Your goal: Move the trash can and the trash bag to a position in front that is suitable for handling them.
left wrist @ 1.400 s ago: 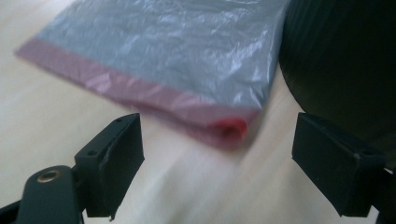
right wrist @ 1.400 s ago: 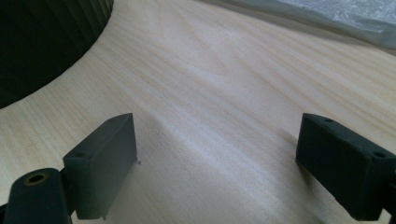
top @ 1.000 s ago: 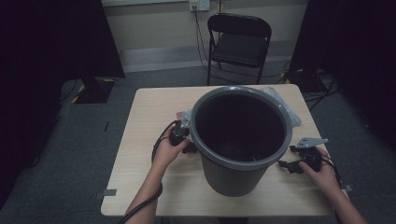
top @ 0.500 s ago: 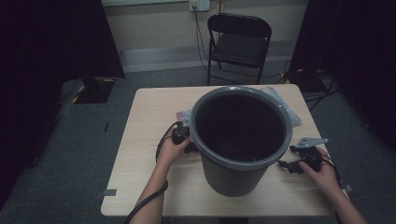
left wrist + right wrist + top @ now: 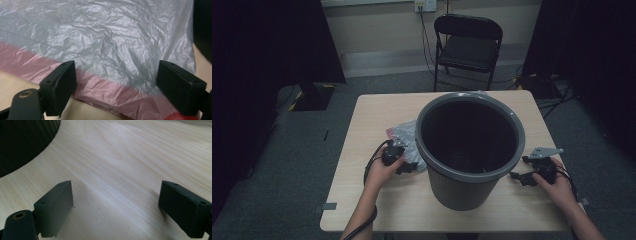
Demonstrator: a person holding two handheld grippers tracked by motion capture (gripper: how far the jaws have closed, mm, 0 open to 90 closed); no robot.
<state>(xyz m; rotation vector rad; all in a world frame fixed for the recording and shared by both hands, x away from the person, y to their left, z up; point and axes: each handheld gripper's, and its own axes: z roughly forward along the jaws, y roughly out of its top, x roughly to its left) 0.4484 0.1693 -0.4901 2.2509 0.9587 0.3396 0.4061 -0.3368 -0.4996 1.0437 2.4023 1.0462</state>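
A: Where's the plastic bag (image 5: 112, 50)?
B: On the table (image 5: 377, 115), at the bin's (image 5: 469, 150) nine o'clock, crumpled (pink band along its edge).
A: The grippers?
B: Left gripper (image 5: 116, 82) gapes over the bag; right gripper (image 5: 117, 205) gapes above bare wood at three o'clock.

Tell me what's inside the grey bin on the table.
The high view looks into the grey bin: dark bare walls, no liner fitted. The bottom is too dark to make out. The plastic bag lies outside on the table, under the open left gripper.
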